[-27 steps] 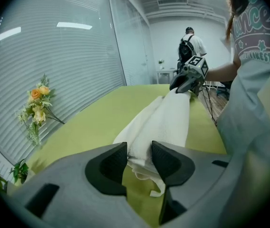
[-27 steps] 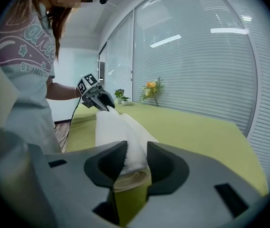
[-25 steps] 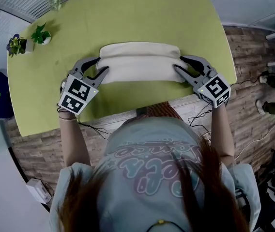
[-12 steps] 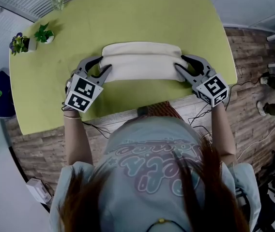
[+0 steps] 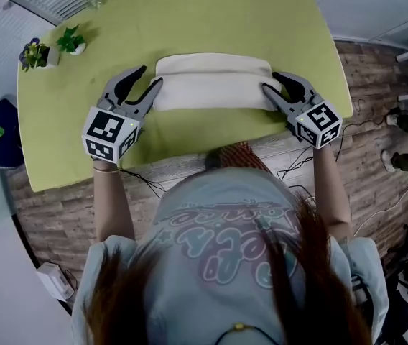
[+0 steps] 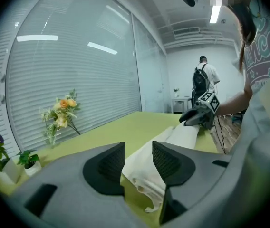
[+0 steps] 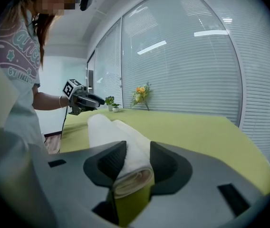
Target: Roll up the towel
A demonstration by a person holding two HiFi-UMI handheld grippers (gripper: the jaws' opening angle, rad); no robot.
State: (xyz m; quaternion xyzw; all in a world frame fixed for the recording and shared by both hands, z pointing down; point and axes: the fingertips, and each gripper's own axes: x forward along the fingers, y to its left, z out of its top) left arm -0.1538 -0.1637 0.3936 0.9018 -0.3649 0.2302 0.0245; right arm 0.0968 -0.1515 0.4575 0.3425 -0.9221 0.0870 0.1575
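Towel (image 5: 211,85) of cream cloth lies on the green bench (image 5: 225,13), in the half nearer the person and between the two grippers. It is partly rolled. A thick roll forms its near side, and a flatter band of cloth shows along the far side. Its surface is plain and soft, without pattern.

In the right gripper view the towel (image 7: 111,127) shows its rolled end, with the layers wound in a spiral. In the left gripper view the towel (image 6: 173,137) has a looser end, with a crumpled corner of hem drooping toward the bench.

Its long axis runs from left to right across the head view, roughly along the bench's near edge. One end points at each gripper, and the roll lies flat on the bench.

The left gripper (image 5: 149,76) is raised at the towel's left end. Its fingers (image 6: 111,165) stand apart and have just been opening. The towel's end shows in the gap between them, but neither pad presses on it.

The right gripper (image 5: 270,81) is at the towel's right end. Its fingers (image 7: 109,163) are closed on the rolled end, one pad against each side of the roll.
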